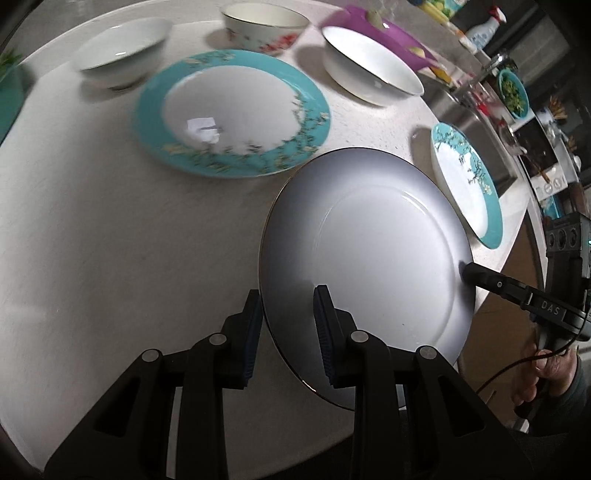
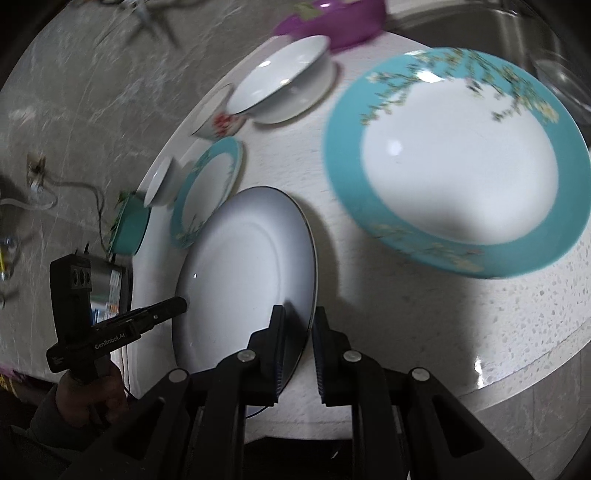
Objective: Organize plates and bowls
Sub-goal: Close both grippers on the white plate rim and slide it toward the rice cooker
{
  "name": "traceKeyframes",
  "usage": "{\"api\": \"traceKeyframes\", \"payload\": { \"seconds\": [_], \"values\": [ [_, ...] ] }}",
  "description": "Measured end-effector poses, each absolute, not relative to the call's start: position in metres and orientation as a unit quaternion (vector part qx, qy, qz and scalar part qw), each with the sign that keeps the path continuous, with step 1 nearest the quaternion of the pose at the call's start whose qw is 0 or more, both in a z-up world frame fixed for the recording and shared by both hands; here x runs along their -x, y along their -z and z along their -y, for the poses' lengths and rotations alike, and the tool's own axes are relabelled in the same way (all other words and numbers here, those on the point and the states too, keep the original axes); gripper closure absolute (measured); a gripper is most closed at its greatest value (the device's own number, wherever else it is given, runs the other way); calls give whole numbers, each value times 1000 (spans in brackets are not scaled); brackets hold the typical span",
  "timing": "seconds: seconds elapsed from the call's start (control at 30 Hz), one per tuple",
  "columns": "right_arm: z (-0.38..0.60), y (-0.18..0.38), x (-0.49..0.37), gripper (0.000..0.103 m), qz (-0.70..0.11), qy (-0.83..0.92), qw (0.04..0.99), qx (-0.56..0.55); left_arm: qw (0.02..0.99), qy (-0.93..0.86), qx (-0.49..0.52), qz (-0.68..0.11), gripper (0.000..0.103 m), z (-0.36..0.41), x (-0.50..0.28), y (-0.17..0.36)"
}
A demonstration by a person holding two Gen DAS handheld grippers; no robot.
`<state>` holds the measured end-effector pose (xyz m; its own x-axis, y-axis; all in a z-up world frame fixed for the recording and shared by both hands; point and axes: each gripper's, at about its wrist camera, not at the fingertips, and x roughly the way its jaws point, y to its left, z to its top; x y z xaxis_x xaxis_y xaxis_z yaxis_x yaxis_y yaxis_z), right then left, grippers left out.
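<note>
Hand-held grippers, left (image 1: pixel 288 325) and right (image 2: pixel 297 339), both clamp the white plate's (image 1: pixel 369 258) opposite rims.

Motion blurs the teal plate (image 2: pixel 458 162) and floral bowl (image 1: pixel 264 26); the purple basin (image 2: pixel 332 22) is cut by the top edge, counter clutter (image 1: pixel 513 96) too small to identify
</note>
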<state>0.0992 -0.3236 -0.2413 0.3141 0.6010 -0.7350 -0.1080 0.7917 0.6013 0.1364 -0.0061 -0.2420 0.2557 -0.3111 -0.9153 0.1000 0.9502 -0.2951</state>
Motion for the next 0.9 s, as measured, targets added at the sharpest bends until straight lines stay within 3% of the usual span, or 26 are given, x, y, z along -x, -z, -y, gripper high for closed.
{"api": "traceKeyframes", "payload": {
  "seconds": [0.43,0.9],
  "values": [
    [200,232,-100,86,-558,-319,751,-152,793,56,145,-589,78,-124,-57,232],
    [147,254,-111,84,-562,-298,760,-133,798,84,123,-584,78,-177,-73,259]
  ]
}}
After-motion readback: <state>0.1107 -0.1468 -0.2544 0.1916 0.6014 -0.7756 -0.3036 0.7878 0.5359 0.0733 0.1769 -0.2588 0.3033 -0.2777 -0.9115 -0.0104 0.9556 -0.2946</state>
